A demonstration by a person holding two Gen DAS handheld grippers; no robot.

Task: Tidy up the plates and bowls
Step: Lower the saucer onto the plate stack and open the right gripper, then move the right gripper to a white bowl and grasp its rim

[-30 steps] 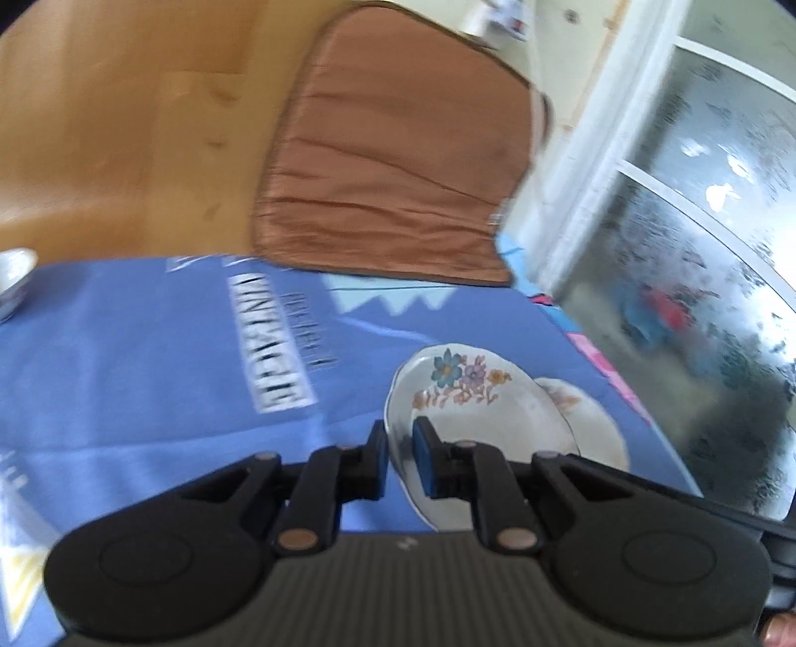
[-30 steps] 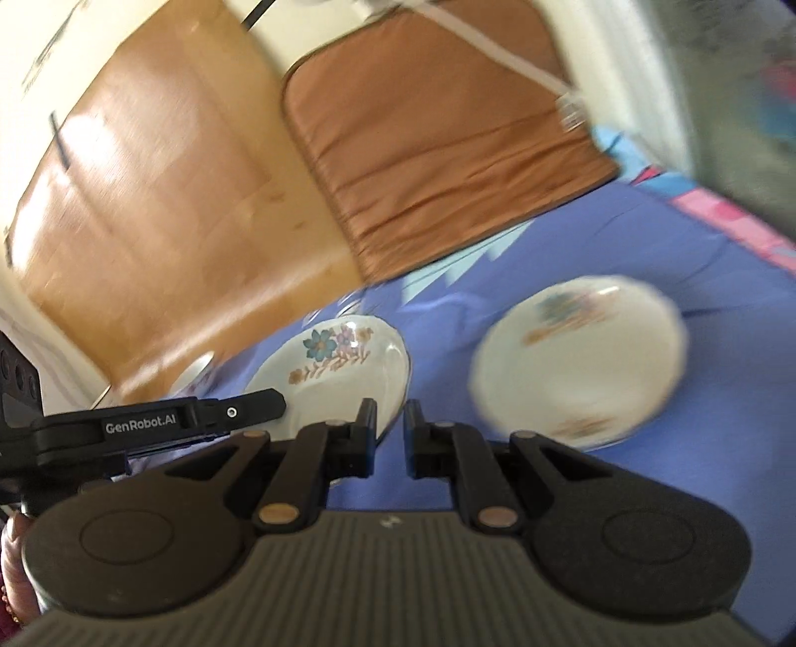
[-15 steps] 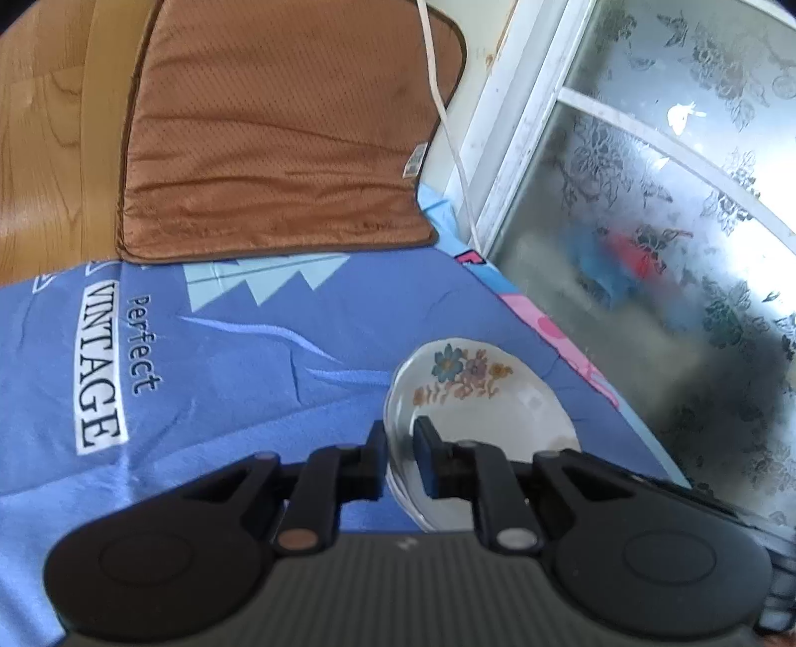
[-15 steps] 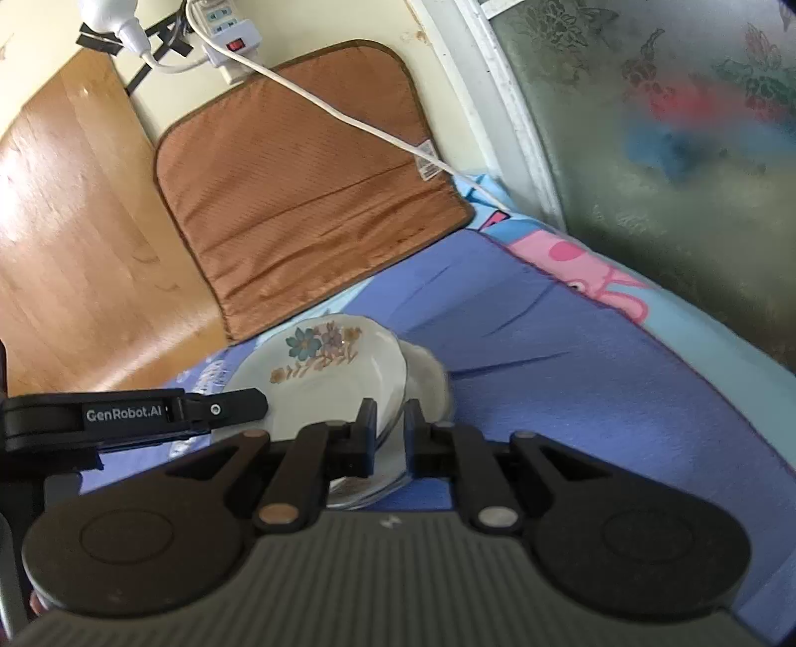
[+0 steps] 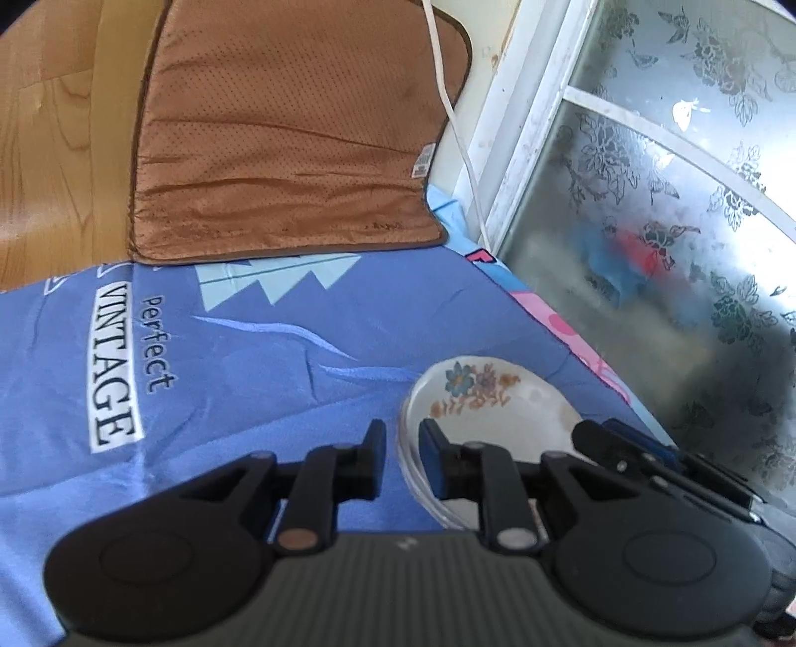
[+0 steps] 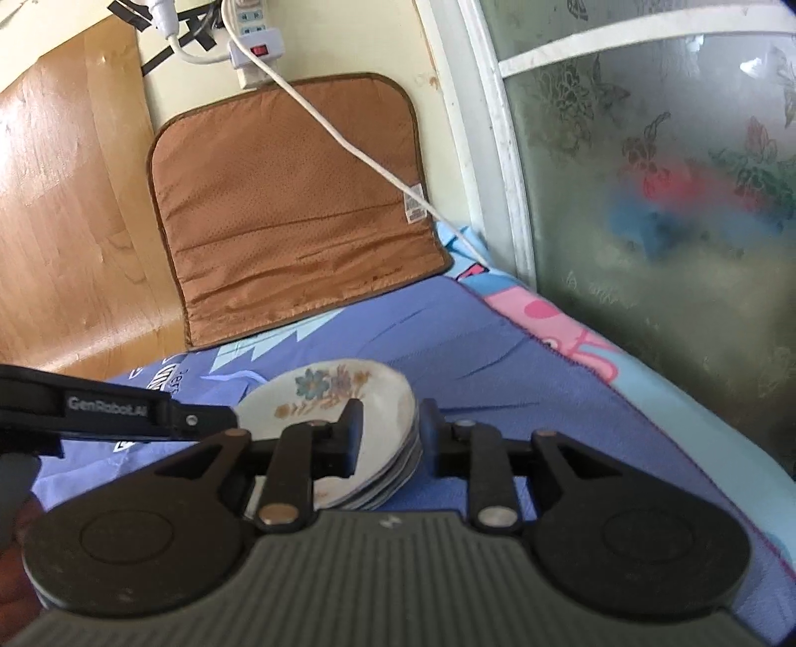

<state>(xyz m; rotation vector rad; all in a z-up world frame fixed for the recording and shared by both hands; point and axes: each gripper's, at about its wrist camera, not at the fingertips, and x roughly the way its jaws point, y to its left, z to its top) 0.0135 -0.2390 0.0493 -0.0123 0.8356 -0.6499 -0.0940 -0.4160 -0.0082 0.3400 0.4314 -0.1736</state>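
Plates (image 6: 343,398) sit in a small stack between my two tongs, on a blue sheet (image 5: 248,388). My right tongs (image 6: 390,433) have just been opening, and the right edge of the stack is in the gap, but the pads do not press on it. My left tongs (image 5: 402,448) have just been opening a little too. The left rim of the top plate (image 5: 487,398) is in that narrow gap, and I see a sliver of space beside each pad.

The top plate is white with a blue flower and small brown and purple flowers painted on it. Nothing lies in it.

The sheet has the words "Perfect" and "VINTAGE" (image 5: 115,368) printed on it. In my right view, the side of my left tongs reads "GenRobot.AI" (image 6: 107,404).

Behind the plates a brown cushion (image 6: 293,209) leans on the wall. A white cord (image 6: 348,144) runs down across it from a power strip (image 6: 251,37). To the right is a frosted window with flower patterns (image 5: 661,239). A pink cartoon shape (image 6: 547,323) shows at the edge of the sheet near the window.
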